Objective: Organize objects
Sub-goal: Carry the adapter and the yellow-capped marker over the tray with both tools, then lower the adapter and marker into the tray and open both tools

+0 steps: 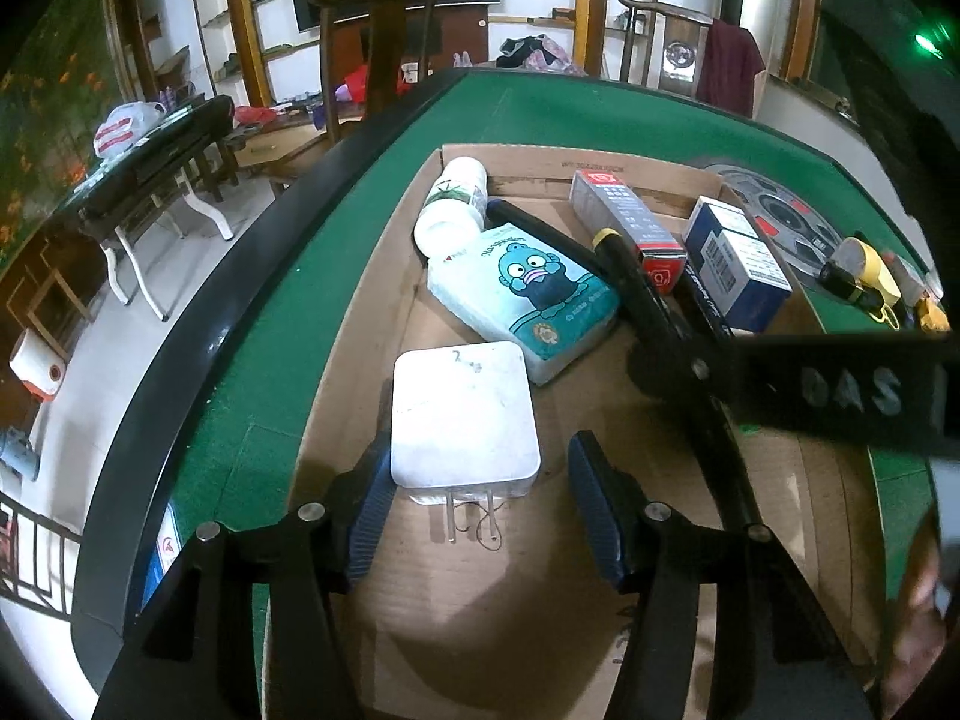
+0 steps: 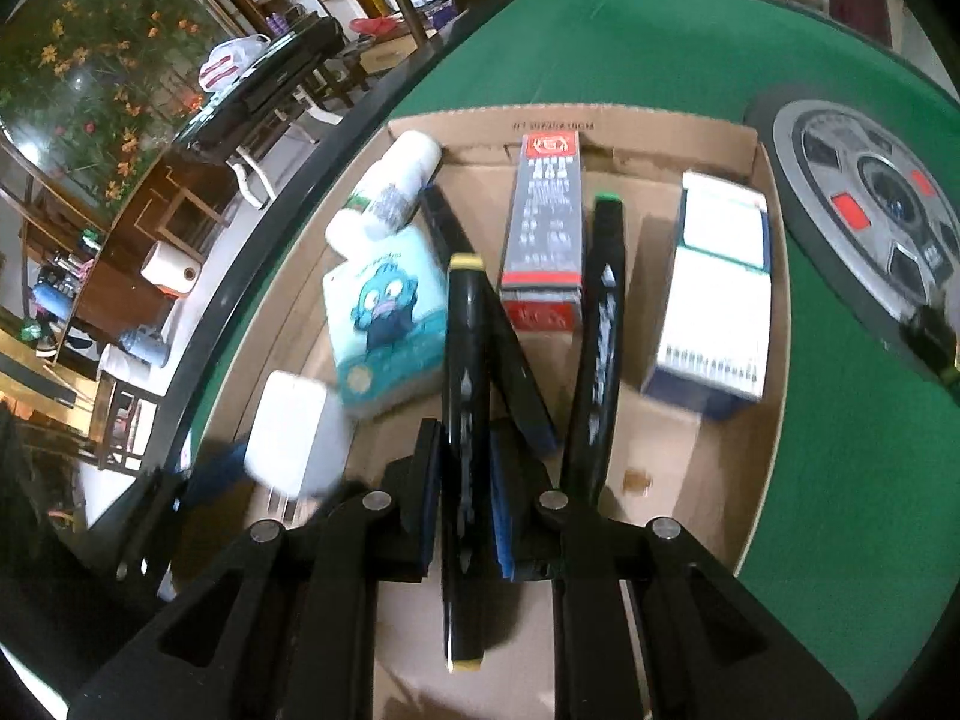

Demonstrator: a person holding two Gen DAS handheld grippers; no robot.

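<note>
A shallow cardboard tray (image 1: pixel 360 372) lies on the green table. My left gripper (image 1: pixel 474 504) is open around a white plug adapter (image 1: pixel 462 414) that rests flat in the tray; the left pad touches it, the right pad stands apart. My right gripper (image 2: pixel 465 480) is shut on a black marker with yellow ends (image 2: pixel 465 372), held over the tray; it also shows in the left wrist view (image 1: pixel 636 294). In the tray lie a tissue pack with a blue cartoon (image 1: pixel 528 294), a white bottle (image 1: pixel 453 204), a red-ended box (image 1: pixel 630 222), a blue-white box (image 1: pixel 738 258) and other black markers (image 2: pixel 600 330).
A round grey disc with red marks (image 2: pixel 870 210) lies on the green felt (image 2: pixel 660 54) right of the tray. Small yellow-black items (image 1: pixel 870 282) sit at the far right. The table's black rim (image 1: pixel 198 324) runs along the left, with chairs and furniture beyond.
</note>
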